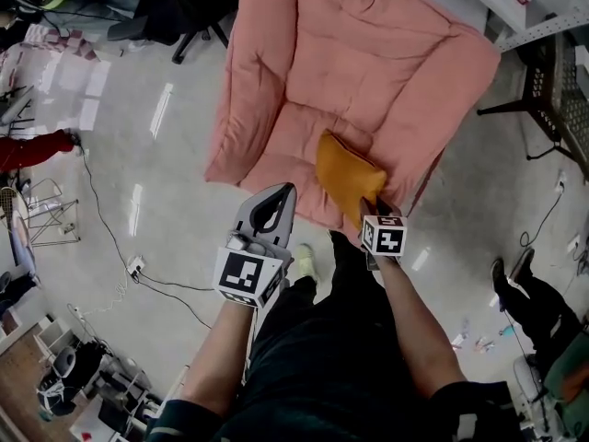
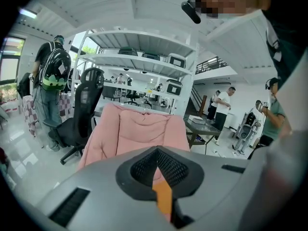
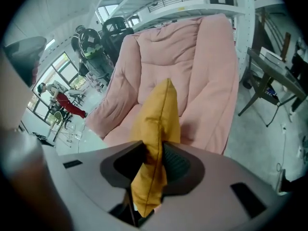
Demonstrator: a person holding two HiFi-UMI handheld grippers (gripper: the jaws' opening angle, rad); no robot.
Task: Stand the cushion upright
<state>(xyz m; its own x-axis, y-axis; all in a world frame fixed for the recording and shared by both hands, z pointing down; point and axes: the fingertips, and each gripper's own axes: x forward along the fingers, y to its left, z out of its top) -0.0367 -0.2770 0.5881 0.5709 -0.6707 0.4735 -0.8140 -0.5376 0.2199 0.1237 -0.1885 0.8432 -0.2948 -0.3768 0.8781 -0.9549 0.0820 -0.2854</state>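
Note:
An orange cushion lies on the seat of a pink armchair, toward the seat's front right. My right gripper comes down on the cushion's near corner. In the right gripper view the jaws are shut on the cushion, whose seam edge runs up between them, with the armchair behind. My left gripper hovers just off the seat's front edge, jaws shut and holding nothing. In the left gripper view a strip of the cushion shows through the slit below the tips, and the armchair is ahead.
A black office chair stands behind the armchair at the left. A dark metal table sits to its right. Cables run over the floor at the left. A person is on the floor at lower right. People and shelving fill the background.

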